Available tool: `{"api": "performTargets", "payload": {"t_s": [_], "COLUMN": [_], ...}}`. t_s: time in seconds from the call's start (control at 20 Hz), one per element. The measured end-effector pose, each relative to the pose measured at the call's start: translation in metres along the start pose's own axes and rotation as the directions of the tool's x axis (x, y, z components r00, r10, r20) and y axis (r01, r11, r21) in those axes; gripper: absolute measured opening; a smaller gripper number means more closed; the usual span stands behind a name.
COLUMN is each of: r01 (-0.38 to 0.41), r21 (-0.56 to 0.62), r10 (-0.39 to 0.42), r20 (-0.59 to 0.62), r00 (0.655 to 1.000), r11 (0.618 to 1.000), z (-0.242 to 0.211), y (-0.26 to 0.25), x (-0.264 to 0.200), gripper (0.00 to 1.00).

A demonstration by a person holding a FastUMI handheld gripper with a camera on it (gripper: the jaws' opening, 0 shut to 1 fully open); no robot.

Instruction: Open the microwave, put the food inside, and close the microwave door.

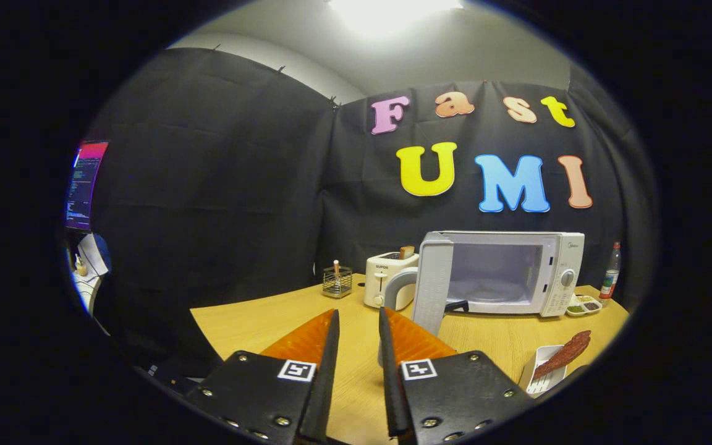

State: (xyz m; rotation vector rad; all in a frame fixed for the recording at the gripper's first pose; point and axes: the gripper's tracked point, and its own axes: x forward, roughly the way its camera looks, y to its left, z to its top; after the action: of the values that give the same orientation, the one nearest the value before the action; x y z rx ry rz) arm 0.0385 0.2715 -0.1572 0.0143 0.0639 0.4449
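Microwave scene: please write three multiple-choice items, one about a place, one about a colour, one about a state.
1. Where is the toaster?
A. beside the open microwave door
B. on top of the microwave
C. inside the microwave

2. What colour is the microwave?
A. black
B. white
C. red

3. What are the fingers of the tool doing?
A. pressing on the tray of food
B. gripping the door
C. slightly apart, holding nothing

Key: 1 A, the toaster stands just beyond the door. 2 B, its body is white. 3 C, bare table shows between the fingers.
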Motion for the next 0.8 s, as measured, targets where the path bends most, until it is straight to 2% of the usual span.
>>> {"api": "performTargets", "payload": {"t_s": [0.05, 0.1, 0.15, 0.2, 0.25, 0.3, 0.35, 0.5, 0.8], "r01": [-0.005, 0.007, 0.024, 0.045, 0.063, 0.077, 0.094, 0.161, 0.362], "r21": [-0.003, -0.011, -0.021, -0.031, -0.036, -0.037, -0.032, -0.005, 0.024], "r10": [0.005, -0.007, -0.024, -0.046, -0.064, -0.078, -0.095, -0.161, -0.357], "r20": [-0.01, -0.022, -0.027, -0.029, -0.028, -0.031, -0.032, -0.052, -0.119], "r00": [1.0, 1.0, 0.999, 0.999, 0.998, 0.996, 0.995, 0.986, 0.927], "r11": [1.0, 1.0, 0.999, 0.999, 0.997, 0.996, 0.995, 0.987, 0.932], "z": [0.002, 0.002, 0.0, 0.0, -0.001, 0.0, -0.001, -0.006, -0.047], "y": [-0.009, -0.021, -0.034, -0.048, -0.061, -0.076, -0.092, -0.157, -0.286], "x": [-0.004, -0.011, -0.019, -0.028, -0.035, -0.041, -0.048, -0.064, -0.085], "gripper": [0.42, 0.55, 0.62, 0.75, 0.8, 0.92, 0.95, 0.95, 0.95]}}
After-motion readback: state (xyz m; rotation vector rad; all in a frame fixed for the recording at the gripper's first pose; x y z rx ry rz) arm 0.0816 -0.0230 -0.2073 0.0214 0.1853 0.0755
